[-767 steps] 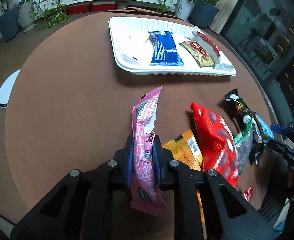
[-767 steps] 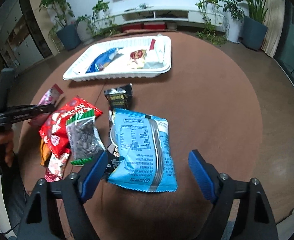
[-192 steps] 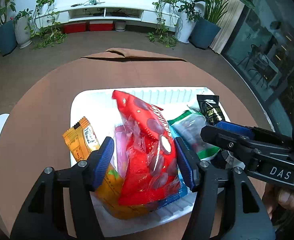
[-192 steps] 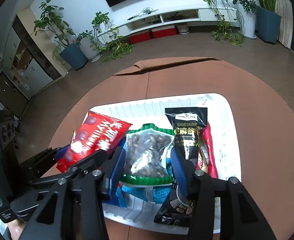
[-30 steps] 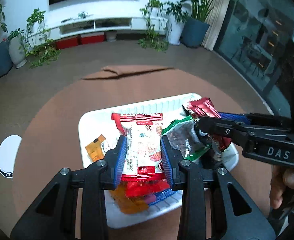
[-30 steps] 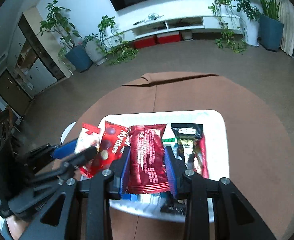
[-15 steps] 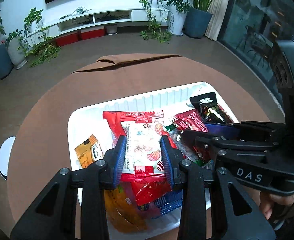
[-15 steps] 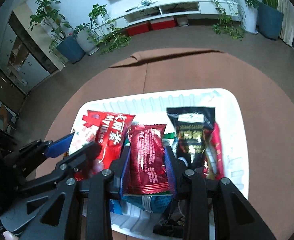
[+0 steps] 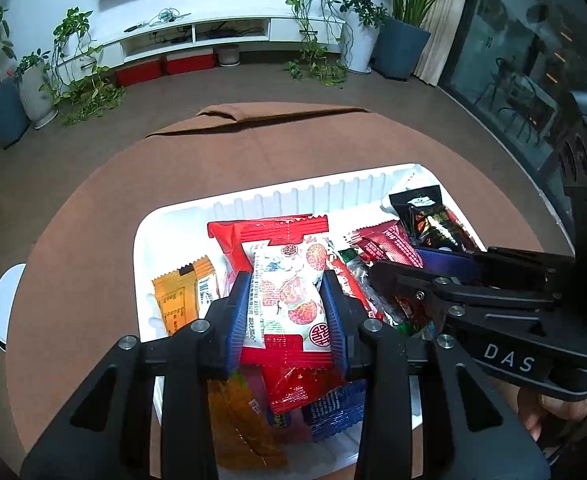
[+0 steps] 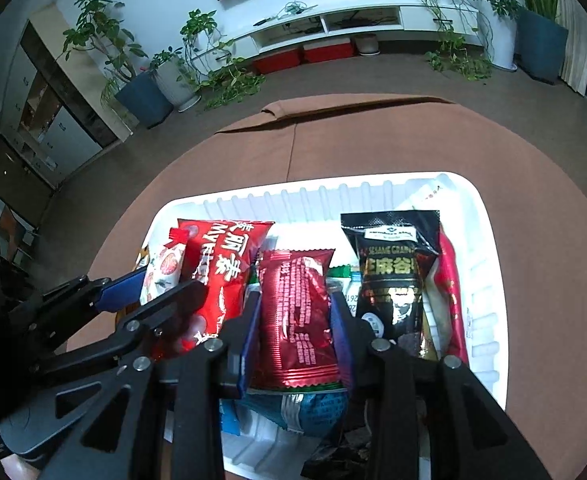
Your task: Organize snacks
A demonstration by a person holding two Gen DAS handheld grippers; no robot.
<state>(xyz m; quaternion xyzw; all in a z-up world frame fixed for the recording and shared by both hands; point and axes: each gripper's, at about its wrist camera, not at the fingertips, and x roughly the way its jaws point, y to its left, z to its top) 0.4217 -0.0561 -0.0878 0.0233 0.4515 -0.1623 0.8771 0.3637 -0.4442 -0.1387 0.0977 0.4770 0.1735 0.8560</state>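
Here, tray (image 9: 173, 224) heaped with glossy packets (image 10: 293, 312).

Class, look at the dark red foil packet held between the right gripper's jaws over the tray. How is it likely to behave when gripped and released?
The dark red foil packet looks puffy, so probably light and squashy. Its glossy, wrinkled film may slip in the right gripper. Released, it would likely settle unevenly on the packets heaped in the white tray.

"DAS" in white on my right gripper (image 9: 505, 356) body. "SESAME" on the black packet (image 10: 391, 268). "Myli…" plus Chinese characters on the red bag (image 10: 221, 264).
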